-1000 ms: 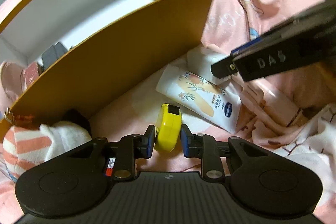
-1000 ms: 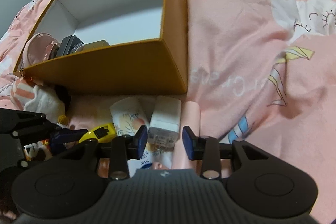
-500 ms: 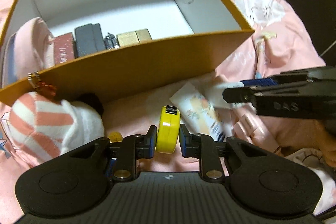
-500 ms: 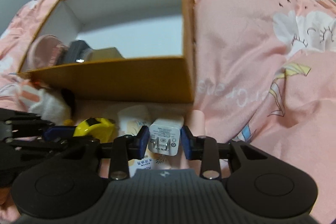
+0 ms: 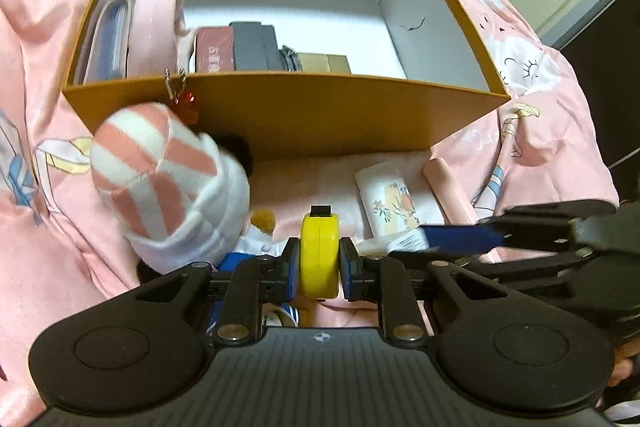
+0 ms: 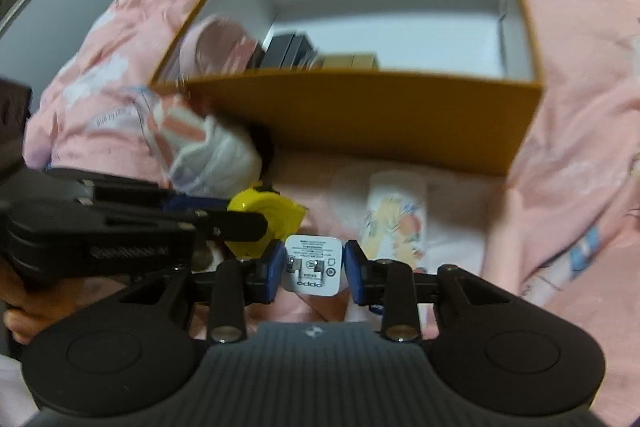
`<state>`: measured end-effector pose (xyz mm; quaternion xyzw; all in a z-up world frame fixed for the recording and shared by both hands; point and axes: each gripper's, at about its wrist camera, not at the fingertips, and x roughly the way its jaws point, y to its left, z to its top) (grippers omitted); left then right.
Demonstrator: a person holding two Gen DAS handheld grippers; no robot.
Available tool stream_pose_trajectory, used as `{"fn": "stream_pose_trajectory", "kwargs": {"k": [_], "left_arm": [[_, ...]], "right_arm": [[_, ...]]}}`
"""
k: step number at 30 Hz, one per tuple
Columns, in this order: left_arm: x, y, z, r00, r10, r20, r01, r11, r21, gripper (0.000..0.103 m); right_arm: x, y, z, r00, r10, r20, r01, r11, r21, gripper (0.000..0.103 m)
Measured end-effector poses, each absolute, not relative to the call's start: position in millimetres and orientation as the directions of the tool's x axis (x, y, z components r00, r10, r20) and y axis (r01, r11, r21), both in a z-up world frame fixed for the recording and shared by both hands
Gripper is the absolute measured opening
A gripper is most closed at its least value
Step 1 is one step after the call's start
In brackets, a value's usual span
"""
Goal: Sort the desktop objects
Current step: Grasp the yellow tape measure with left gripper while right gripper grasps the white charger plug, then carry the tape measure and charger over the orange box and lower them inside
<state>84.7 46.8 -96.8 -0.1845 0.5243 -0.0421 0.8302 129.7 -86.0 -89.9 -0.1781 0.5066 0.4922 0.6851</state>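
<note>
The left gripper (image 5: 319, 264) is clamping the yellow tape measure (image 5: 319, 254) and the right gripper (image 6: 313, 268) the white charger (image 6: 314, 265), near the half-filled orange box (image 5: 340, 115); the cream tube (image 5: 390, 199) and plush toy (image 5: 168, 183) are waiting outside.

Yellow tape measure (image 5: 319, 254) clamped by the left gripper (image 5: 319, 269)

The orange box (image 5: 320, 115) is seen beyond; a striped, blurred plush (image 5: 168, 183), possibly a toy, lies left.

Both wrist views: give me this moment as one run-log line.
left gripper: shut on yellow tape measure | right gripper: shut on white charger | orange box: ahead, part filled
</note>
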Motion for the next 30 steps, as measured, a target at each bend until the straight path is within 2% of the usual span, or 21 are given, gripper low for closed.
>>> {"fn": "stream_pose_trajectory", "kwargs": {"k": [4, 11, 15, 18, 30], "left_arm": [[87, 45, -104, 0.427, -0.274, -0.862, -0.117, 0.928, -0.354, 0.022], [90, 42, -113, 0.403, -0.286, -0.869, -0.109, 0.928, -0.356, 0.022], [87, 42, -108, 0.422, -0.28, -0.862, -0.109, 0.928, -0.355, 0.022], [85, 43, -96, 0.451, -0.281, -0.847, -0.098, 0.928, -0.36, 0.022], [110, 51, -21, 0.581, -0.354, -0.733, -0.024, 0.893, -0.45, 0.022]], "right_arm": [[128, -80, -108, 0.004, 0.439, -0.898, -0.861, 0.459, 0.221, 0.036], [124, -83, -110, -0.002, 0.412, -0.911, -0.859, 0.466, 0.213, 0.036], [126, -87, -106, 0.002, 0.425, -0.905, -0.851, 0.476, 0.222, 0.034], [129, -91, -93, 0.01, 0.446, -0.895, -0.847, 0.479, 0.229, 0.027], [169, -111, 5, 0.051, 0.604, -0.795, -0.831, 0.467, 0.302, 0.026]]}}
